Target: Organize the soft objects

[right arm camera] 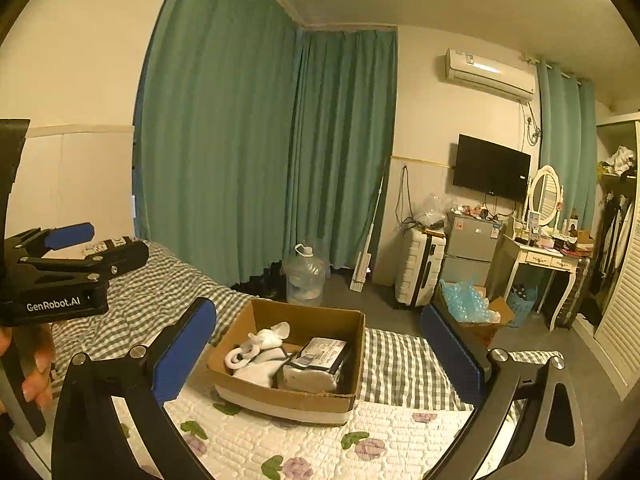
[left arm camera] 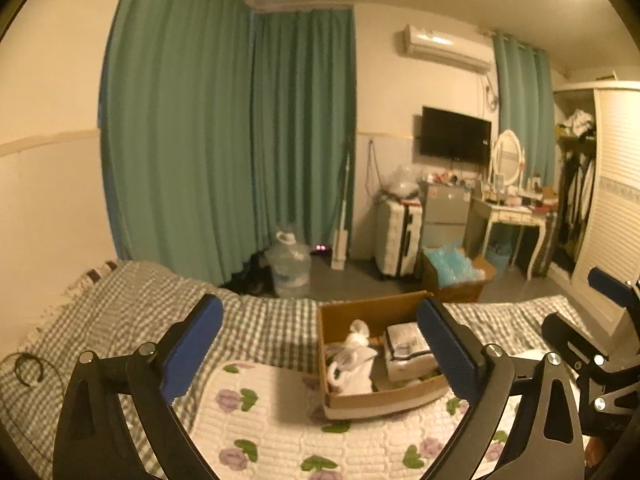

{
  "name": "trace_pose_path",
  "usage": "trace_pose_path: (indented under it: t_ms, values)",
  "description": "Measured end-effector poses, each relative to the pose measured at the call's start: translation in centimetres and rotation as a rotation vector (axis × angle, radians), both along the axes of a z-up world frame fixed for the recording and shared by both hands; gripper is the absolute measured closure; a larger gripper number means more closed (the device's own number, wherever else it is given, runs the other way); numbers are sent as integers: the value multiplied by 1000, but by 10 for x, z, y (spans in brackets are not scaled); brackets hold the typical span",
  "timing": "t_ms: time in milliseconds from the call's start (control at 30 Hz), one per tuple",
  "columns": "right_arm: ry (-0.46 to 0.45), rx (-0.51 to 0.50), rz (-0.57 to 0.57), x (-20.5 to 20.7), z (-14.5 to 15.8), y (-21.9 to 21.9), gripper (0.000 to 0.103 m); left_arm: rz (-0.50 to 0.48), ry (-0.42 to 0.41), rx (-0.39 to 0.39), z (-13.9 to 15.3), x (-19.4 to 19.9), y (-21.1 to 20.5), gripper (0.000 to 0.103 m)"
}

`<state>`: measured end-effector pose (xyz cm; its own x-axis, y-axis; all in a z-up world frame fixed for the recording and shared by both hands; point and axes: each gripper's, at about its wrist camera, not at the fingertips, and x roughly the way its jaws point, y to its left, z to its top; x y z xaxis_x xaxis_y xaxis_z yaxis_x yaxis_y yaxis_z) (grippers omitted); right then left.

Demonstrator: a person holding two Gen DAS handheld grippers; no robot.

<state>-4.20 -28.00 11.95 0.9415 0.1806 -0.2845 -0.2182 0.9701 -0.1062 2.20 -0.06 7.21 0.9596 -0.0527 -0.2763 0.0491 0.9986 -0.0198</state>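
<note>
Both tongs are seen held wide apart, nothing between the blue pads. Left gripper (left arm camera: pixel 320 350) and right gripper (right arm camera: pixel 318 354) are raised above the bed (left arm camera: pixel 132 304). A cardboard box (right arm camera: pixel 240 326) is seen ahead of and below both tongs, resting on the flowered quilt (right arm camera: pixel 400 436). Inside it a white plush toy (right arm camera: pixel 260 354) is lying toward the left tong's side, with a wrapped white bundle (right arm camera: pixel 316 364) just beside it toward the right; its label is too blurred to read. Green curtains (right arm camera: pixel 248 152) are seen well beyond. Fingers (right arm camera: pixel 34 376) are glimpsed on the left handle.
</note>
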Motion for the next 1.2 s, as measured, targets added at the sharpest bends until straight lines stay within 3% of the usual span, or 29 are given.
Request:
trace_pose_path:
  t_ms: [267,433,600,800,1200]
  values:
    - [33,24,-12,-6,-22,1,0,17,17,-4,-26,-9,12,3]
    - [60,33,-21,1,-42,3,0,9,37,-63,-47,-9,19,3]
    - [88,41,-34,9,-57,2,0,19,79,-52,-64,3,19,3]
    - [123,48,-49,19,-75,2,0,21,113,-62,-74,8,21,3]
    - [125,46,-54,19,-79,6,0,6,118,-51,-74,6,22,3]
